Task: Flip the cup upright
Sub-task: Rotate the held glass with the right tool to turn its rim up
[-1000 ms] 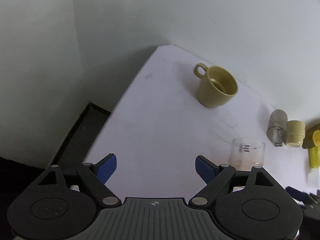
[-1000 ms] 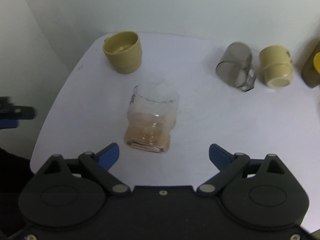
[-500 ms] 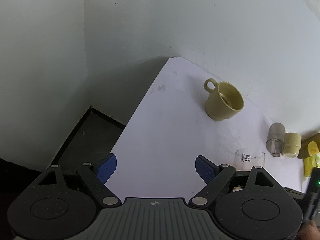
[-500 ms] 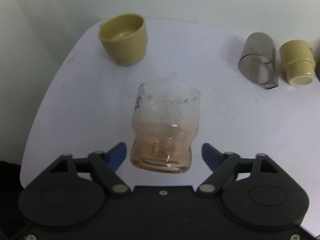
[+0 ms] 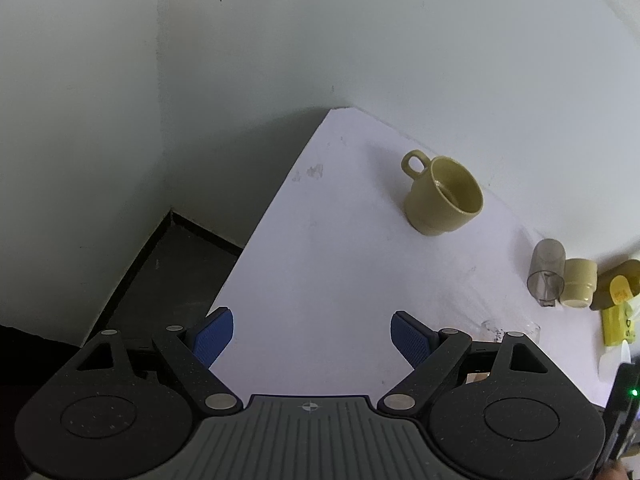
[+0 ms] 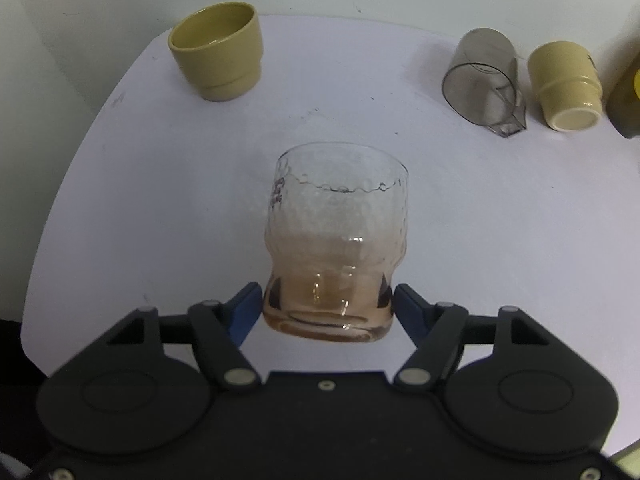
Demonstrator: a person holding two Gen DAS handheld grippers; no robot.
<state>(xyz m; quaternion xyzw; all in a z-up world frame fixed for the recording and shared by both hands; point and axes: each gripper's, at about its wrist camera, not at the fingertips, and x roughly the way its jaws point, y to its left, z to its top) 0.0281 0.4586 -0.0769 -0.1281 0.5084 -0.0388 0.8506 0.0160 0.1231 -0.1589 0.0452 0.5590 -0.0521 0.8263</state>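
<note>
A clear textured glass [image 6: 338, 236] with an amber-tinted base stands on the white table [image 6: 160, 184]. My right gripper [image 6: 325, 306] has its blue pads against both sides of the glass's base. The glass's rim [image 5: 510, 327] peeks over my left gripper's right arm in the left wrist view. My left gripper [image 5: 312, 336] is open and empty, held above the table's left front edge. A smoky clear cup [image 6: 482, 80] and a small beige cup [image 6: 566, 86] lie on their sides at the back right. An olive mug [image 6: 218, 56] stands upright at the back left.
A wall runs close behind the table. A dark olive container [image 6: 628, 92] and yellow items [image 5: 618, 320] sit at the far right. The table's left edge drops to a dark floor [image 5: 168, 276].
My right gripper moved forward around the glass and closed its pads onto the base. My left gripper pulled back and up, away from the mug.
</note>
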